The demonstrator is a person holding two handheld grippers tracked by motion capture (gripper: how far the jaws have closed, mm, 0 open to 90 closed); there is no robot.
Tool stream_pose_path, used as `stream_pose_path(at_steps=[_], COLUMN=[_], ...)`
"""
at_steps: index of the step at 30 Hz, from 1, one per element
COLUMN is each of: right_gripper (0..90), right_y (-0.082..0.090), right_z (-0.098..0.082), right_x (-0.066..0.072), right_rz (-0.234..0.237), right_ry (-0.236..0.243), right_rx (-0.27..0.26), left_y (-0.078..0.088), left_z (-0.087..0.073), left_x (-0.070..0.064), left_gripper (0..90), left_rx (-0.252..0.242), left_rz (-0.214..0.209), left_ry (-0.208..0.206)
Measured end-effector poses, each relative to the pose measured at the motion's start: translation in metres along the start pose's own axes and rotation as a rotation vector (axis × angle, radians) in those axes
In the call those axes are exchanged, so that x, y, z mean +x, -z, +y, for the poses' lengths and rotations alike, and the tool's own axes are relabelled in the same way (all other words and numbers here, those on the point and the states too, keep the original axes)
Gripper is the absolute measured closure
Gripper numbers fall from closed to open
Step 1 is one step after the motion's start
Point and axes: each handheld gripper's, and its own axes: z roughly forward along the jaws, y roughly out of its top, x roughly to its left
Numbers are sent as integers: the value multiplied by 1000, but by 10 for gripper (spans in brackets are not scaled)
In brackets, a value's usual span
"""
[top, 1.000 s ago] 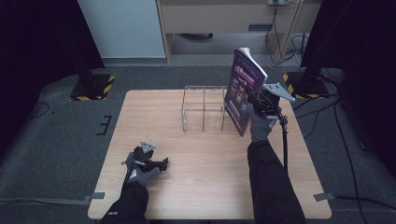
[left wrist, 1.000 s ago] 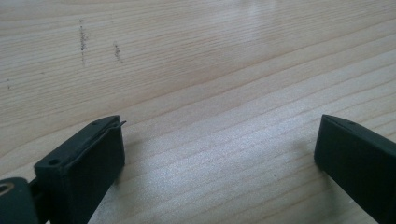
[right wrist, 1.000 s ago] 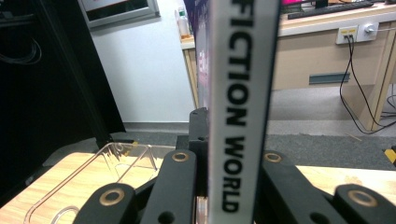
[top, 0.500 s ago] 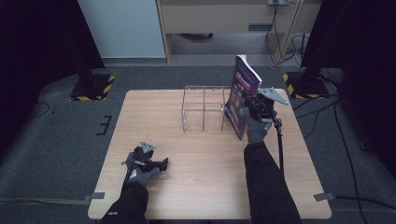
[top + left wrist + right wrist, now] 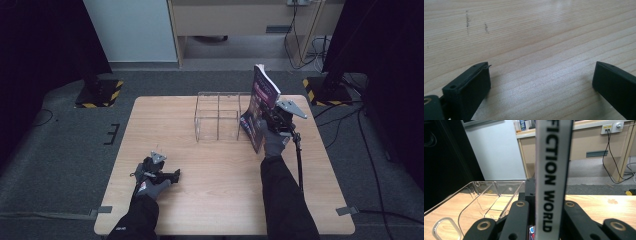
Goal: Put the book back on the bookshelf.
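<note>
- At the table's (image 5: 210,200) far right, the right tool (image 5: 278,121) is clamped on the book's (image 5: 260,102) white spine, holding it upright, just beside the clear wire rack (image 5: 217,116).
- Near the front left, the left tool (image 5: 170,176) rests on the wood, jaws wide apart with nothing between them.

Fixed camera overlooks the table (image 5: 220,200); gripper cameras look close along their jaws.
</note>
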Motion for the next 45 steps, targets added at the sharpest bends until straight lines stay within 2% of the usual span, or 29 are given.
stream_pose_path(at_steps=[11,18,20,22,27,31,32,35,39,41,45], right_gripper=[823,810,806,805,785,791,805,817,825,827,828], right_y=[1,8,14,16,27,31,32,33,33,31,30], right_z=[-12,-10,-6,-5,3,10,10,10,10,11,12], right_x=[2,-2,-3,-4,-9,-11,-12,-12,-8,-2,3], right_rz=[1,9,3,-1,6,-4,3,12,12,16,17], right_ry=[18,14,41,46,27,40,17,-1,4,29,48], right_rx=[16,38,64,73,65,99,105,105,98,85,74], left_y=[0,0,0,0,0,0,0,0,0,0,0], left_z=[0,0,0,0,0,0,0,0,0,0,0], left_x=[0,0,0,0,0,0,0,0,0,0,0], left_gripper=[8,8,7,8,8,7,7,8,7,8,8], left_rx=[0,0,0,1,1,1,1,1,1,1,1], left_rz=[0,0,0,0,0,0,0,0,0,0,-1], left_ry=[-1,-2,-1,-2,-2,-2,-2,-2,-2,-2,-2])
